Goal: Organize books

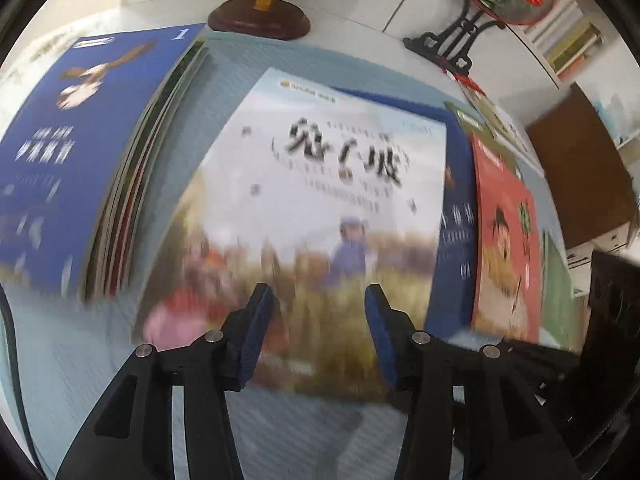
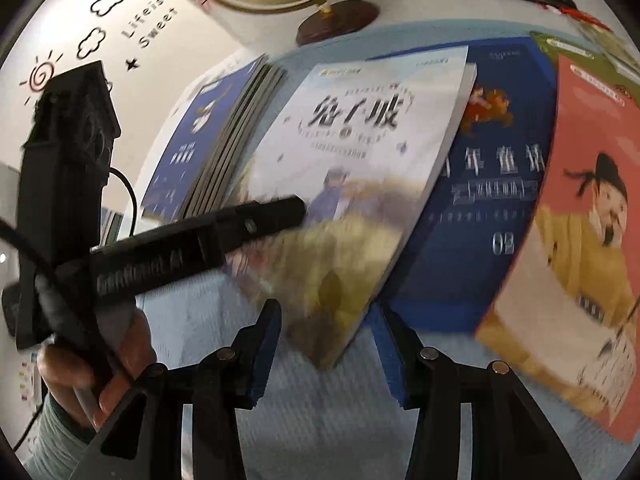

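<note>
A white picture book lies slanted on the blue cloth, partly over a dark blue book. A stack topped by a blue cover sits to its left. A red book overlaps the dark blue one on the right. My left gripper hovers open over the white book's near half; in the right wrist view one of its black fingers crosses that cover. My right gripper is open, with the white book's near corner showing between its blue pads.
A globe on a brown base and a black ornamental stand stand behind the books. The light blue cloth covers the table. A hand holds the left gripper. Brown furniture lies past the right edge.
</note>
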Motion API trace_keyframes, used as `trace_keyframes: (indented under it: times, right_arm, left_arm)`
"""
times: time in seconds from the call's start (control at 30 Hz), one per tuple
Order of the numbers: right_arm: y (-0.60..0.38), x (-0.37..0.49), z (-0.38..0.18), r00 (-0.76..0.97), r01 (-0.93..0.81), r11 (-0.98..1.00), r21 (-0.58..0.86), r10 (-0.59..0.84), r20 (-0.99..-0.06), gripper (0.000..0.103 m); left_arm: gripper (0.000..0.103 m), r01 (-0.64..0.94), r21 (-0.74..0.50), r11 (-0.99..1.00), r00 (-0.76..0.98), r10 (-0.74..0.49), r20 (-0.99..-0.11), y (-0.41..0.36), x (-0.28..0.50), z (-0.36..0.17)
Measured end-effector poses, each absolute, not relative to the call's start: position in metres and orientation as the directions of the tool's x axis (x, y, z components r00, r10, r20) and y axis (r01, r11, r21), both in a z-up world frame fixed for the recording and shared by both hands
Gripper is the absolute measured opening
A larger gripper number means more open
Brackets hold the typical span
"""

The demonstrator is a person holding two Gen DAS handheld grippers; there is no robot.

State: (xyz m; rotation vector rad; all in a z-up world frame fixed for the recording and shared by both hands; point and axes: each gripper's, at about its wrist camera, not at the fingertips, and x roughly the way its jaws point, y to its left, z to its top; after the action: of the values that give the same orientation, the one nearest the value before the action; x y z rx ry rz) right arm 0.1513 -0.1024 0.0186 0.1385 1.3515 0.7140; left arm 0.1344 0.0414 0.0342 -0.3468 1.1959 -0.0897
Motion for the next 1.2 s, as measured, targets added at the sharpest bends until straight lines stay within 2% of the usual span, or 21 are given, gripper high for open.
trace_keyframes:
  times: [0.13, 0.23, 0.57, 0.6, 0.67, 0.77, 0.83, 0.97, 1.2]
  right_arm:
    - [-0.114, 0.147, 0.022, 0.057, -0.401, 0.797, 0.452, 0.514, -0.856, 0.046]
    - [-0.114, 0.161, 0.029, 0.084, -0.390, 0.810, 0.438, 0.505, -0.859, 0.046]
    - [-0.108, 0.187, 0.023, 0.139, -0.314, 0.855, 0.413, 0.471, -0.871, 0.046]
    - [-0.108, 0.189, 0.022, 0.146, -0.299, 0.861, 0.412, 0.468, -0.872, 0.046]
    - [-0.107, 0.191, 0.023, 0.152, -0.291, 0.861, 0.417, 0.473, -0.868, 0.047]
    - [-0.097, 0.197, 0.020, 0.143, -0.306, 0.851, 0.428, 0.485, -0.863, 0.047]
    - [-0.092, 0.199, 0.021, 0.152, -0.318, 0.856, 0.407, 0.470, -0.870, 0.052]
    - [-0.092, 0.192, 0.023, 0.131, -0.357, 0.855, 0.377, 0.445, -0.886, 0.052]
    - [-0.121, 0.140, 0.030, 0.081, -0.426, 0.830, 0.360, 0.432, -0.898, 0.052]
  left_arm:
    - [0.044, -0.186, -0.338, 0.923, 0.431, -0.232, -0.872, 0.063, 0.131, 0.047]
    - [0.046, -0.148, -0.372, 0.916, 0.421, -0.282, -0.862, 0.082, 0.160, 0.054]
    - [0.047, -0.100, -0.307, 0.947, 0.341, -0.257, -0.904, 0.108, 0.197, 0.038]
    - [0.048, -0.093, -0.299, 0.950, 0.348, -0.250, -0.904, 0.109, 0.198, 0.038]
    - [0.057, -0.078, -0.311, 0.947, 0.333, -0.269, -0.904, 0.109, 0.202, 0.035]
    - [0.058, -0.064, -0.342, 0.938, 0.329, -0.304, -0.894, 0.108, 0.199, 0.033]
    - [0.058, -0.059, -0.325, 0.944, 0.334, -0.289, -0.897, 0.104, 0.191, 0.033]
    - [0.058, -0.092, -0.359, 0.929, 0.337, -0.311, -0.889, 0.102, 0.166, 0.036]
    - [0.058, -0.129, -0.430, 0.894, 0.314, -0.374, -0.873, 0.063, 0.071, 0.032]
